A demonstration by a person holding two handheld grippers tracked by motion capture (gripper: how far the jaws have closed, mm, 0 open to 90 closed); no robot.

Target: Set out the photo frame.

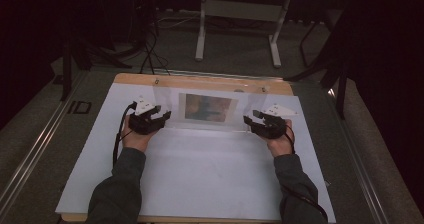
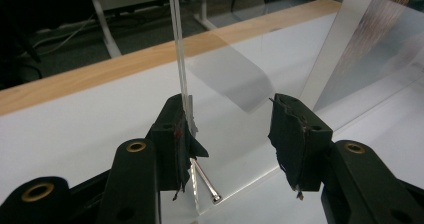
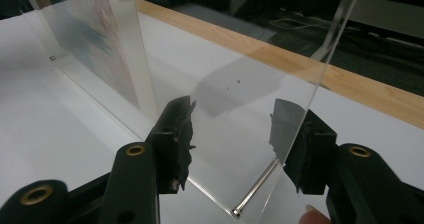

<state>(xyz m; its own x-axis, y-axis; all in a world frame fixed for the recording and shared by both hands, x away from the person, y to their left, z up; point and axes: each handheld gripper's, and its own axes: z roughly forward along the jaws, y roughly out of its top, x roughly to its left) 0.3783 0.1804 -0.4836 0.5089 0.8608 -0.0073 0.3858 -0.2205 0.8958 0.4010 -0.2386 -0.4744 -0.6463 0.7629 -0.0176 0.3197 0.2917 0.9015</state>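
Clear acrylic picture frame (image 1: 207, 109) stands upright near the far edge of the white table (image 1: 200, 174), a print with blue and reddish tones sandwiched in its middle. Frame is two transparent sheets pinned together at the corners by small metal bolts; one bolt (image 2: 206, 181) shows low in the left gripper view, another (image 3: 252, 189) in the right gripper view.

Left gripper (image 1: 161, 115) sits at the frame's left end, right gripper (image 1: 250, 120) at its right end, each held level and pointed inward. Likely reason: steadying both ends at once so the tall, thin panel does not topple.

Left gripper: jaws wide apart, the sheet's edge lying against the inner face of one jaw, the other jaw well clear. No clamping grip.

Right gripper: jaws also wide, straddling the panel's end; one jaw seen through the acrylic. Pads do not appear to press the sheet.

Judgement: both are positioned to close on the frame ends, perhaps to lift or shift it. Slippery, reflective material; a squeeze near the bolts seems safest.
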